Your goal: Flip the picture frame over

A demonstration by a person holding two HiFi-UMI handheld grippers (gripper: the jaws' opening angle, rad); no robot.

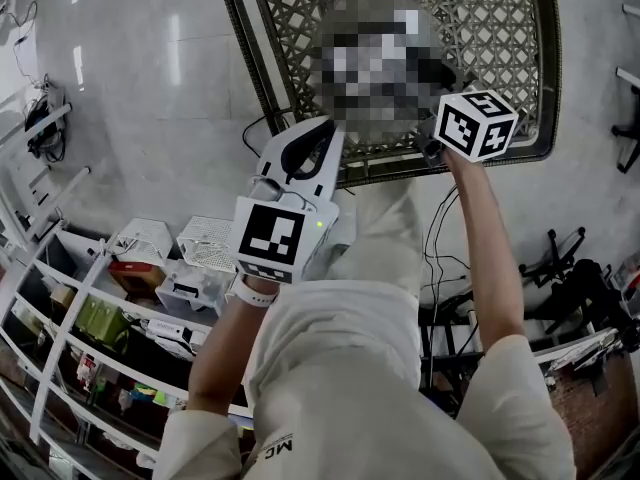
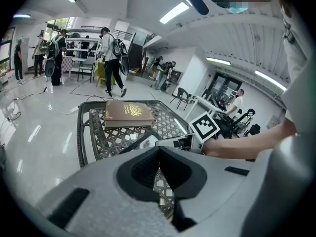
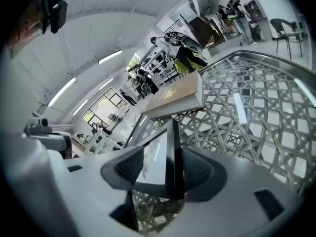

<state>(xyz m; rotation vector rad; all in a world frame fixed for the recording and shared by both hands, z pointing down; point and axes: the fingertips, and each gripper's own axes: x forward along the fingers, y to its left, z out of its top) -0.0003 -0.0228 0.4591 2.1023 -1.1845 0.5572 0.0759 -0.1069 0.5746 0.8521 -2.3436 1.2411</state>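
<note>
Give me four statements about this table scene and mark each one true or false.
1. A brown book lies on the lattice table. True.
2. The picture frame sits between the right gripper's jaws. True.
3. The picture frame lies flat under the book. False: it stands edge-on between those jaws, away from the book.
4. The left gripper holds the book. False: its jaws are together with nothing between them.

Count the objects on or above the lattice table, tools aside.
2. A brown book lies flat at the table's far end; a picture frame stands on edge between the right tool's jaws. More may be hidden.
</note>
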